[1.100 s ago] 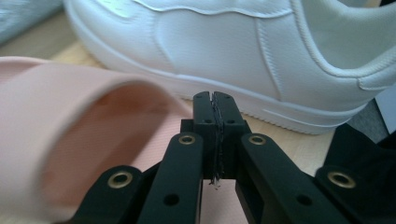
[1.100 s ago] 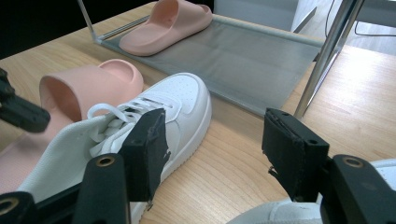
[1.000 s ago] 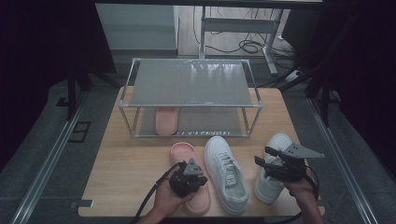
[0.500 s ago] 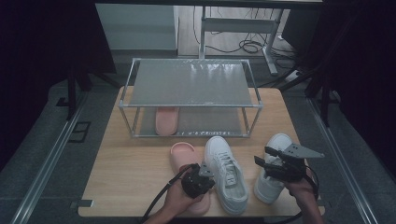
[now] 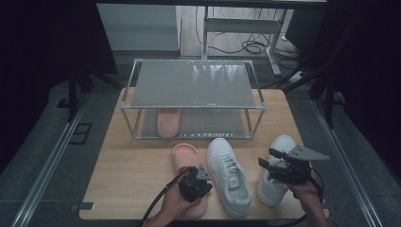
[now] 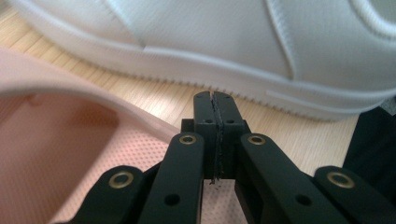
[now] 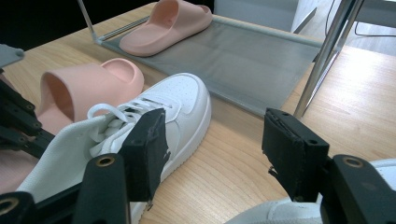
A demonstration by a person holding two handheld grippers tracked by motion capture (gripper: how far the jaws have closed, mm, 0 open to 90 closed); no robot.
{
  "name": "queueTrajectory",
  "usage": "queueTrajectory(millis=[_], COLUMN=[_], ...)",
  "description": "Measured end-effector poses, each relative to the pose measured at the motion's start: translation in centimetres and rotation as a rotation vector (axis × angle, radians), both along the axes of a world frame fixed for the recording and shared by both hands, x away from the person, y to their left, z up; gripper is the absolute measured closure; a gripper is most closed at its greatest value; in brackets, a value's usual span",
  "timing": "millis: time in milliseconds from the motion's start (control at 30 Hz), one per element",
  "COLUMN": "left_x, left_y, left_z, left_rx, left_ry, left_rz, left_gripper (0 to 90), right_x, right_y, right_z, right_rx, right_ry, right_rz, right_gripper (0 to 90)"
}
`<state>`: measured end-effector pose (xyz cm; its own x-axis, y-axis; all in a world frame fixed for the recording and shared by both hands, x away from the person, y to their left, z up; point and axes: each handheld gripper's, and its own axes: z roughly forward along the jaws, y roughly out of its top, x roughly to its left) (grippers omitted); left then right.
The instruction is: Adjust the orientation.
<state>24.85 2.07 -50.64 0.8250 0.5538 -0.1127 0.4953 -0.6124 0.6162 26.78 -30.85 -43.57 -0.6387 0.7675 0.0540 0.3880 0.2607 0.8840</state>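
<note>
A pink slipper [image 5: 182,158] lies on the wooden table [image 5: 132,184] beside a white sneaker [image 5: 229,175]. My left gripper [image 5: 203,177] hovers over the slipper's heel end with its jaws pressed together on nothing. In the left gripper view, the shut left gripper [image 6: 215,100] points at the sneaker's [image 6: 233,42] side, just above the slipper's [image 6: 56,126] rim. My right gripper [image 5: 265,164] stands open over a second white sneaker [image 5: 279,146]. In the right gripper view, the right gripper's [image 7: 215,140] pads frame bare table beside the first sneaker [image 7: 173,102].
A metal two-shelf rack [image 5: 194,82] stands at the table's far side, with another pink slipper [image 5: 169,122] on its lower shelf. Bare wood lies left of the slipper on the table. Cables trail from both grippers toward the front edge.
My left gripper has shifted a little to the right, toward the middle sneaker, and stays shut. The right gripper and the shoes have not moved.
</note>
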Motion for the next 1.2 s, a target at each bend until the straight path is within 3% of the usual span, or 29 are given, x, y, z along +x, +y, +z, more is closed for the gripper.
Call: queueTrajectory(millis=[600,967,1200], left_x=[-2.4,-2.6,-2.8], left_y=[7.6,9.4,10.5], left_z=[-0.1,-0.2,0.9], left_rx=[0.000,-0.027,-0.077], left_ry=[0.012,0.011,-0.016], left_rz=[0.125,0.172,0.203], left_gripper=[89.6,88.4,87.9], right_x=[0.0,0.1,0.0], right_y=[0.2,0.4,0.2], right_z=[-0.1,-0.2,-0.1], right_rx=[-0.006,-0.010,-0.010], right_ry=[-0.001,0.004,0.001], right_rz=[0.004,0.005,0.003], right_gripper=[40.5,40.5,40.5])
